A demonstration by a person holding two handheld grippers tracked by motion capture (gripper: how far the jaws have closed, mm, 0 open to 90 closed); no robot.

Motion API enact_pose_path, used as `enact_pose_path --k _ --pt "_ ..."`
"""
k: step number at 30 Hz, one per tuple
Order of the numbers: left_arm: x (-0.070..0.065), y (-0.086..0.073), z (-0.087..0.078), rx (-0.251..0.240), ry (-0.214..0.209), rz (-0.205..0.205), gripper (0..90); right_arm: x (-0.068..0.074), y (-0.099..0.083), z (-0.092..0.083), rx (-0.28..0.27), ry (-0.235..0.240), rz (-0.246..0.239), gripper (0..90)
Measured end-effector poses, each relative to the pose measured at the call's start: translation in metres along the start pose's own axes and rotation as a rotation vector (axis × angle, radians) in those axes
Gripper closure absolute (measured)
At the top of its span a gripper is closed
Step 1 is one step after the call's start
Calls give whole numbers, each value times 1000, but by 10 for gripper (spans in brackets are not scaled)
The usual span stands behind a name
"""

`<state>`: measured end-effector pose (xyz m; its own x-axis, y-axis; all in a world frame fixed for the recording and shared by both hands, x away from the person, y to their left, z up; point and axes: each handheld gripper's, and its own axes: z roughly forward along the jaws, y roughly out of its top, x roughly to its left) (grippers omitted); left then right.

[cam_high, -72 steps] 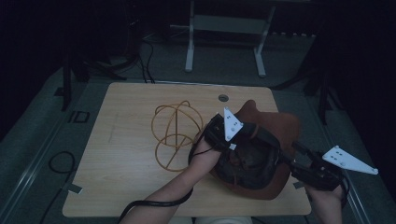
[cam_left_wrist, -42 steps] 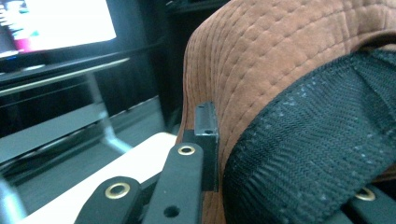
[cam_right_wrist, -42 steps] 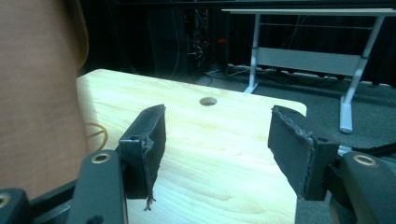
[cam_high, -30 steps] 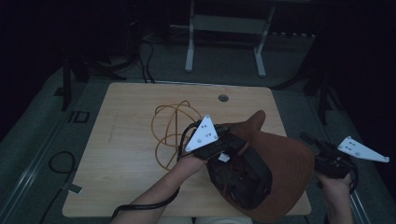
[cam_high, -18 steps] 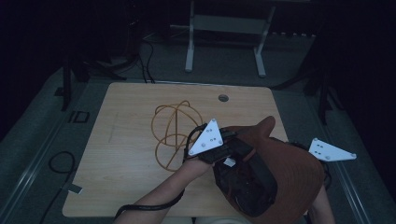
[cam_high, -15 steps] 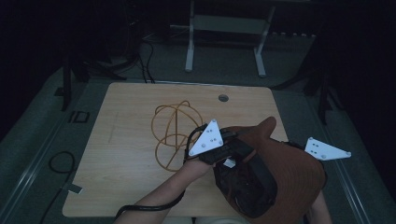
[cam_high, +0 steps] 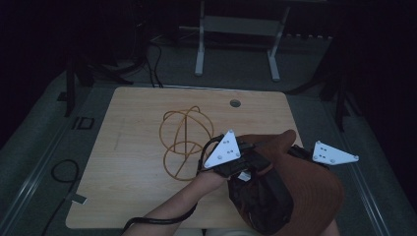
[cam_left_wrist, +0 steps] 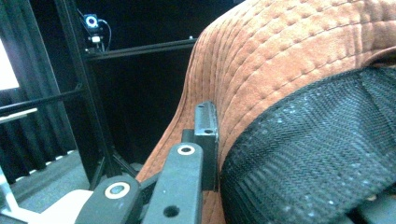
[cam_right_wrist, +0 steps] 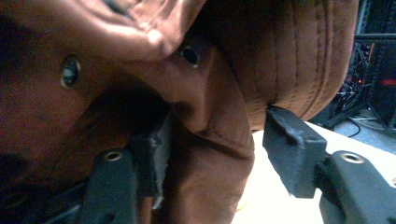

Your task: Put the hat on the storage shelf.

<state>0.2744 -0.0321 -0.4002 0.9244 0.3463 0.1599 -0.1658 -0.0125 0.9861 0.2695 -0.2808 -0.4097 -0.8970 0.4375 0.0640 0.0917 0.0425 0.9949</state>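
A brown suede hat (cam_high: 314, 191) with black mesh lining (cam_high: 260, 201) is held up over the table's near right corner, its inside turned towards the high view. My left gripper (cam_high: 244, 162) is shut on its edge. In the left gripper view one jaw presses the brim (cam_left_wrist: 280, 60) beside the mesh (cam_left_wrist: 317, 154), and the other jaw is hidden behind the cloth. My right gripper (cam_high: 297, 151) is at the hat's far right side. In the right gripper view its jaws stand wide apart around a fold of the crown (cam_right_wrist: 210, 140), with eyelets (cam_right_wrist: 190, 55) above.
A loose orange cord (cam_high: 187, 137) lies coiled in loops at the middle of the wooden table (cam_high: 128, 162), just left of my left hand. A round cable hole (cam_high: 235, 103) sits near the far edge. A metal stand (cam_high: 236, 29) is on the floor beyond.
The hat was lifted off the table and turned lining-up by my left gripper. My right gripper let go, swung out to the right, then came back in against the hat.
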Motion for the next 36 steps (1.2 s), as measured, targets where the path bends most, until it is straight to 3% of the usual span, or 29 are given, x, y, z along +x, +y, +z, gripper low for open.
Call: enact_pose_path --k 4,10,12,15,17,22,25,31,36 --pt "3 -2 1 -11 -9 -42 860 0 -1 2 -12 4 13 536" --pt "6 1 -1 -3 10 -43 841 2 -1 2 -2 4 8 803" --pt "6 2 0 6 10 -42 821 2 -1 1 -7 14 16 842" --pt "6 4 -1 12 17 -40 765 3 0 0 -10 26 16 853" --pt "8 5 -2 19 22 -41 679 4 1 -1 -2 34 18 855" --pt "10 10 -6 51 107 -21 441 3 2 -4 -20 38 32 856" --pt "11 13 -10 79 156 -1 371 1 5 -9 -38 18 42 856" --pt "11 19 -17 154 212 21 322 -4 10 -17 -49 -49 26 856" --pt "14 23 -30 176 229 -17 298 -8 11 -23 -66 -93 24 856"
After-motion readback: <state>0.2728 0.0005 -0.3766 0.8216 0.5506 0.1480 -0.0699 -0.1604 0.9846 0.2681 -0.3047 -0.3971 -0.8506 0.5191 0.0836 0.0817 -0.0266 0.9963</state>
